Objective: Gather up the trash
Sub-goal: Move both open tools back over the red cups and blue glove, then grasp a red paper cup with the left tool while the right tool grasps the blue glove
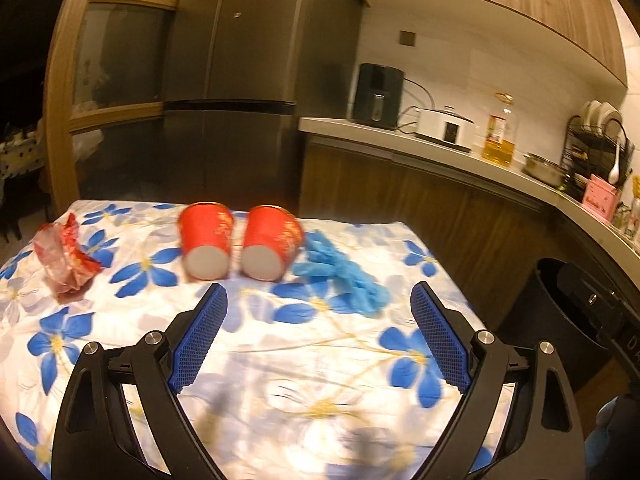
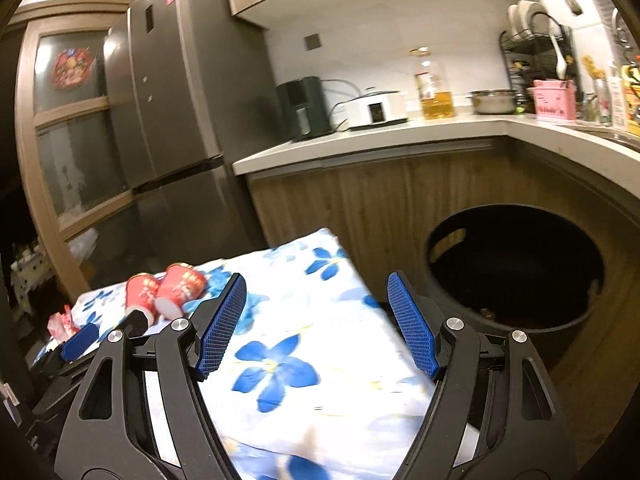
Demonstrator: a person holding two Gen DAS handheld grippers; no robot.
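Note:
Two red paper cups [image 1: 206, 240] [image 1: 270, 244] lie on their sides on the flowered tablecloth [image 1: 280, 360], bottoms toward me. A crumpled red-and-clear wrapper [image 1: 66, 256] lies at the cloth's left edge, and blue disposable gloves [image 1: 340, 276] are bunched right of the cups. My left gripper [image 1: 318, 294] hovers open just short of the cups, nothing between its blue pads. The right gripper [image 2: 316, 284] is open and empty over the table's right side. The cups [image 2: 168, 290] and the left gripper's blue pad [image 2: 80, 342] show at the right wrist view's left. A black bin [image 2: 516, 272] stands open on the floor.
A grey fridge [image 1: 228, 80] stands behind the table. The kitchen counter [image 2: 360, 140] carries an air fryer, a white cooker, an oil bottle, a metal bowl, a pink box and a dish rack. The bin [image 1: 560, 312] sits between the table's right edge and the wooden cabinets.

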